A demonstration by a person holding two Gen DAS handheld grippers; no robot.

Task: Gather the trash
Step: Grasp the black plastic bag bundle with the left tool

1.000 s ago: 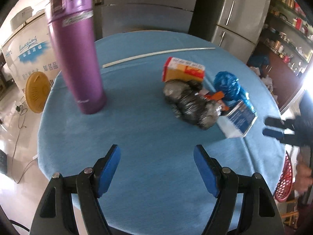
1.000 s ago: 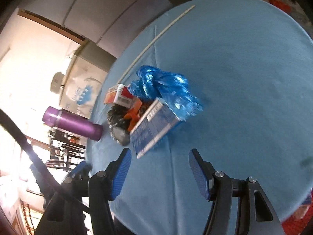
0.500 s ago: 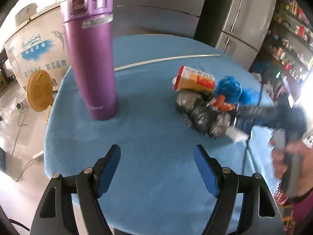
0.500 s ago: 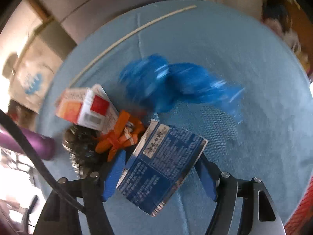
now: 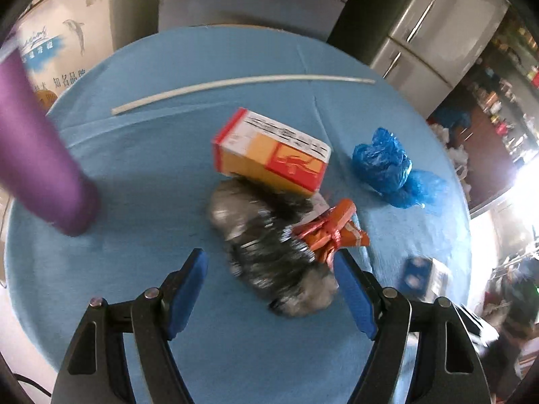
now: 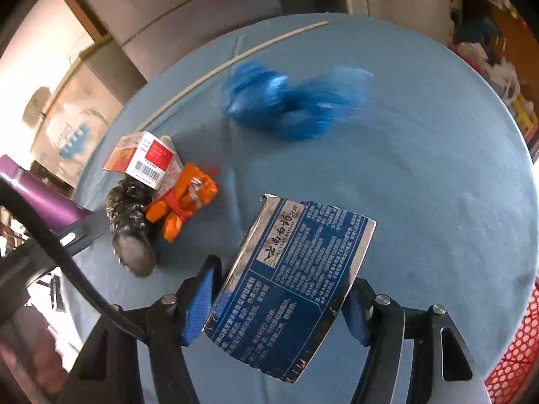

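Note:
My right gripper [image 6: 283, 299] is shut on a blue toothpaste box [image 6: 293, 286] and holds it off the blue table [image 6: 438, 168]. The box also shows in the left wrist view [image 5: 417, 271]. My left gripper [image 5: 269, 289] is open, its fingers on either side of a crumpled silvery black bag [image 5: 269, 249]. An orange wrapper [image 5: 330, 232] and a red and orange carton [image 5: 273, 151] lie against that bag. A crumpled blue plastic bag [image 5: 390, 168] lies further right. In the right wrist view the silvery bag [image 6: 133, 222], wrapper [image 6: 183, 198], carton [image 6: 141, 160] and blue bag [image 6: 293, 101] lie beyond the box.
A purple flask [image 5: 37, 155] stands at the table's left. A long white strip [image 5: 235, 84] lies across the far side. A red mesh basket [image 6: 518, 346] sits below the table's right edge. A fridge [image 5: 431, 33] stands behind.
My right gripper closed on the blue box and lifted it away from the pile. My left gripper moved forward and right, so the silvery bag now lies between its fingers.

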